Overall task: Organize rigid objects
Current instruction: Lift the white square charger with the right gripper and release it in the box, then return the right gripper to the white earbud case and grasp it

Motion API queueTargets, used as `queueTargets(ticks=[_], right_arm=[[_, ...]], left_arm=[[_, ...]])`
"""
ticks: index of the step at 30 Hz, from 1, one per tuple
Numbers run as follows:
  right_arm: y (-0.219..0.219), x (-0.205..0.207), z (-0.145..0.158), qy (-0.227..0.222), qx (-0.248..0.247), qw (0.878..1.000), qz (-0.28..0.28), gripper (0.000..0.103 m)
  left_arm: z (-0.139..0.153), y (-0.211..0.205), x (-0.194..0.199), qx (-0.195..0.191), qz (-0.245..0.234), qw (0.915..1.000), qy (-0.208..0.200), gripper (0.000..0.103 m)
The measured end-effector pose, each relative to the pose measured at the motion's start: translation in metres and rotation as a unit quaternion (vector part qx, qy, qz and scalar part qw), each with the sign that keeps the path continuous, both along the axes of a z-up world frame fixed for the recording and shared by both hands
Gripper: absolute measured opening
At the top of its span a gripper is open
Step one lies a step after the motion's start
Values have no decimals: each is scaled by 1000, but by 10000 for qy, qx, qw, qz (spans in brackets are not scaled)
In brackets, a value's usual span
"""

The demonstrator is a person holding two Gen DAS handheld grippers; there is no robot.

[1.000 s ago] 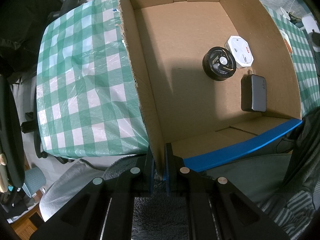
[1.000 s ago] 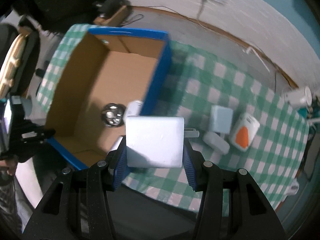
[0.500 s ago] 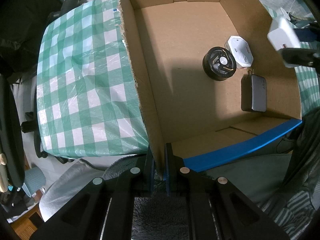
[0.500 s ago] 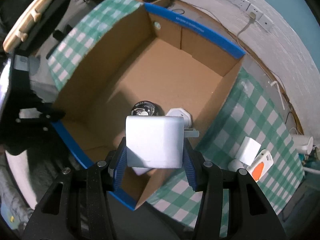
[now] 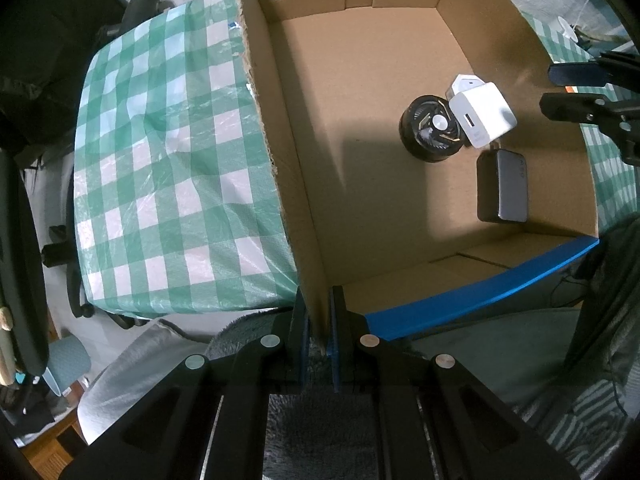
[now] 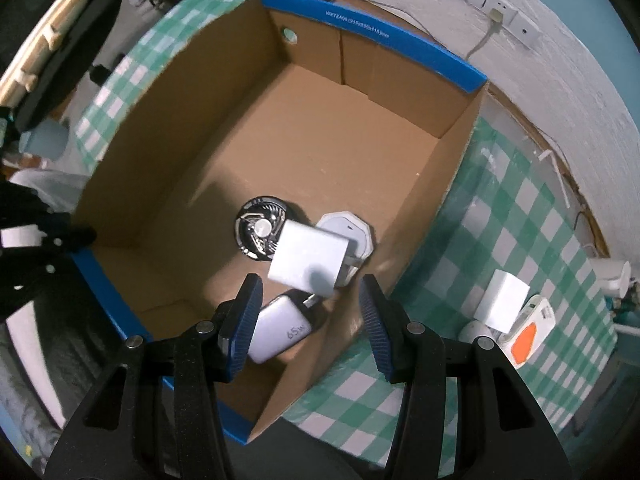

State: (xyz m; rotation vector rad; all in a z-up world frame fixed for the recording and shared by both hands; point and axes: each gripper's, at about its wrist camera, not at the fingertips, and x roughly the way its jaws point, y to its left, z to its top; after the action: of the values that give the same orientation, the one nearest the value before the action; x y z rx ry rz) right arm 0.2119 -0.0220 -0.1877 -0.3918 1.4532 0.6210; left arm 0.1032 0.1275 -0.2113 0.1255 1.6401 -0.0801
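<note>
The right tool [image 6: 310,312] gapes wide above the cardboard box [image 5: 520,92]; the white charger [image 6: 308,258] sits inside against the black fan [image 6: 260,232]. The left tool [image 5: 316,320] pinches the box wall.

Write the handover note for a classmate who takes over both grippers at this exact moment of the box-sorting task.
Left gripper: shut on the cardboard box, clamping its near wall.
Right gripper: open above the box, holding nothing.
White charger: just let go, tilted over the black fan and white hexagonal device; whether it has settled is unclear.
Grey power brick: on the box floor.
Left: white block, orange-marked device and a small white item on the checked tablecloth.
</note>
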Motion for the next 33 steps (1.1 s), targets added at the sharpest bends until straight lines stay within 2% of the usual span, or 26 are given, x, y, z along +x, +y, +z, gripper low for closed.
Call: queueTargets(ticks=[3, 5, 13, 19, 21, 33], right_arm=[[-2, -3, 6, -31, 84, 9999, 52, 53], [-4, -5, 11, -125, 70, 9999, 74, 62], [-24, -3, 29, -228, 202, 9995, -12, 63], [-59, 4, 38, -305, 230, 9991, -169, 65], [-72, 7, 36, -345, 167, 9991, -191, 68], [-156, 26, -7, -241, -323, 9971, -645, 68]], left_arm=[[1, 1, 0, 15, -12, 10000, 3, 7], [1, 1, 0, 16, -8, 10000, 4, 7], [1, 1, 0, 26, -14, 10000, 0, 7], [2, 2, 0, 30, -19, 10000, 0, 7], [3, 2, 1, 24, -12, 10000, 7, 7], [4, 3, 0, 46, -6, 10000, 12, 7]])
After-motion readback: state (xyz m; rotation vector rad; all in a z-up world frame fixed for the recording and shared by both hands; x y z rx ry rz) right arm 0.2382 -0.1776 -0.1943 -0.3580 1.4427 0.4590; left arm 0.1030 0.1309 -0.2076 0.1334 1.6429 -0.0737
